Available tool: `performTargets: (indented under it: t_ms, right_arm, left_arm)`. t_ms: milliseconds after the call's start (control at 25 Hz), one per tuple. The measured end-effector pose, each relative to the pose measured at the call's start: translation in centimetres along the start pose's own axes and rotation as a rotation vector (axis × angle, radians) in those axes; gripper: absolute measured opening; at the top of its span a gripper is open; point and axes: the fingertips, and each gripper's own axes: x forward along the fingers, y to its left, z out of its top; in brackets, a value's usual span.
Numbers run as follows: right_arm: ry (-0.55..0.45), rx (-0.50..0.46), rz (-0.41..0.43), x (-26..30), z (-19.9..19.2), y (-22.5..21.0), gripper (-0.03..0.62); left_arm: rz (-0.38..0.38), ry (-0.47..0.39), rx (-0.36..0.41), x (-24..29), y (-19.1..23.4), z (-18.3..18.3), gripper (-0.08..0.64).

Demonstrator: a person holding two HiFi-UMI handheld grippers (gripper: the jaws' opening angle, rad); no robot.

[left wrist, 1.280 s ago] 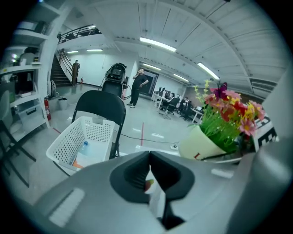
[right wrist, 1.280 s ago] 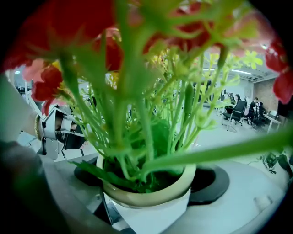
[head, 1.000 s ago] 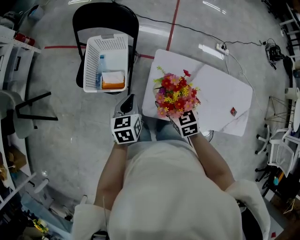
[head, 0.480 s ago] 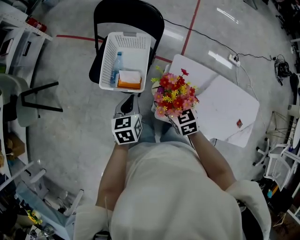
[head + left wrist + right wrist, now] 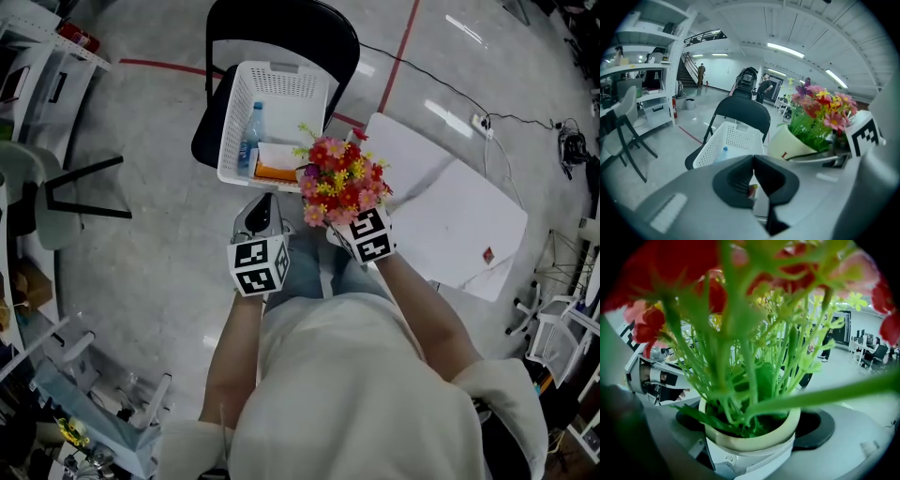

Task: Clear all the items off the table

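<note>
A cream pot of red, pink and yellow artificial flowers [image 5: 339, 180] hangs in the air, with my right gripper [image 5: 343, 221] shut on the pot [image 5: 751, 433]. The blooms overlap the near right corner of a white plastic basket [image 5: 302, 86] that stands on a black folding chair [image 5: 281, 26]. My left gripper [image 5: 260, 214] hovers just before the basket's near edge; its jaws touch, with nothing between them [image 5: 753, 161]. In the left gripper view the flower pot [image 5: 786, 142] is close on the right, and the basket [image 5: 733, 139] lies straight ahead.
Inside the basket lie a water bottle [image 5: 248, 139] and an orange-and-white pack [image 5: 276, 163]. The white table [image 5: 441, 211] stands to the right, with a small red item [image 5: 487, 254] near its far corner. A cable and power strip [image 5: 480, 122] lie on the floor beyond it.
The right gripper has carried the flowers left, from over the table's edge to the basket's near right corner. The left gripper has kept its place beside it, still shut.
</note>
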Motion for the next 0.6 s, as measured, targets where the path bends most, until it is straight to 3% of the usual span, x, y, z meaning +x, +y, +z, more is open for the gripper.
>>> performTargets:
  t_ms: [600]
  right_arm:
    - [0.014, 0.065, -0.029, 9.9, 2.8, 1.0, 0.532]
  left_arm:
    - [-0.016, 0.043, -0.018, 3.1, 7.0, 0.4, 0.009]
